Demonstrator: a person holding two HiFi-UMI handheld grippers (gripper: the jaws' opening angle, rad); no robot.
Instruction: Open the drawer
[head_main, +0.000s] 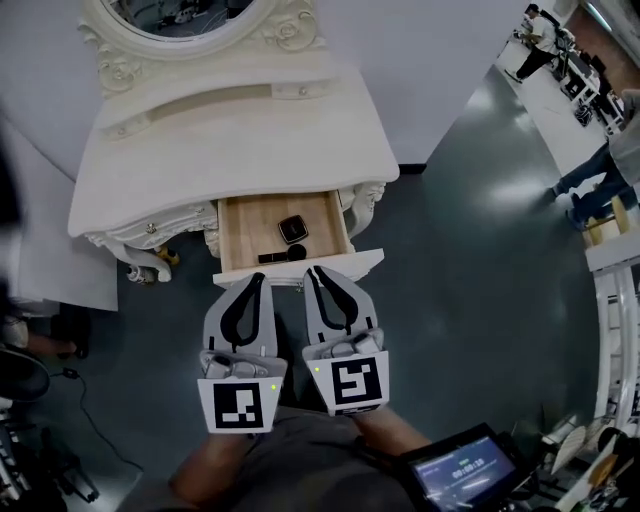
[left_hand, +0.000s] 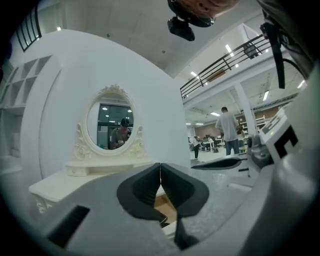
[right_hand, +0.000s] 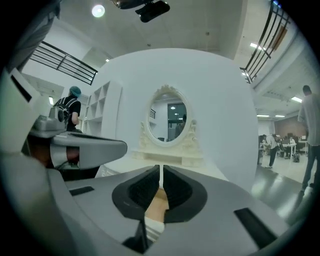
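A white dressing table (head_main: 240, 140) stands against the wall, and its middle drawer (head_main: 250, 235) is pulled out, showing a bare wooden bottom. A small black square device (head_main: 293, 229) and a flat black item (head_main: 283, 256) lie inside it. My left gripper (head_main: 258, 278) and right gripper (head_main: 315, 272) hang side by side over the drawer's white front (head_main: 345, 265), apart from it, each shut with nothing held. The left gripper (left_hand: 160, 172) shows its pads touching, and so does the right gripper (right_hand: 160, 175). Drawer wood (right_hand: 159, 202) shows below the jaws.
An oval mirror (head_main: 190, 15) tops the table. Carved legs (head_main: 150, 262) stand at the front left. Cables (head_main: 80, 440) lie on the dark floor at the left. A screen (head_main: 462, 470) sits at the bottom right. People (head_main: 590, 175) stand at the far right.
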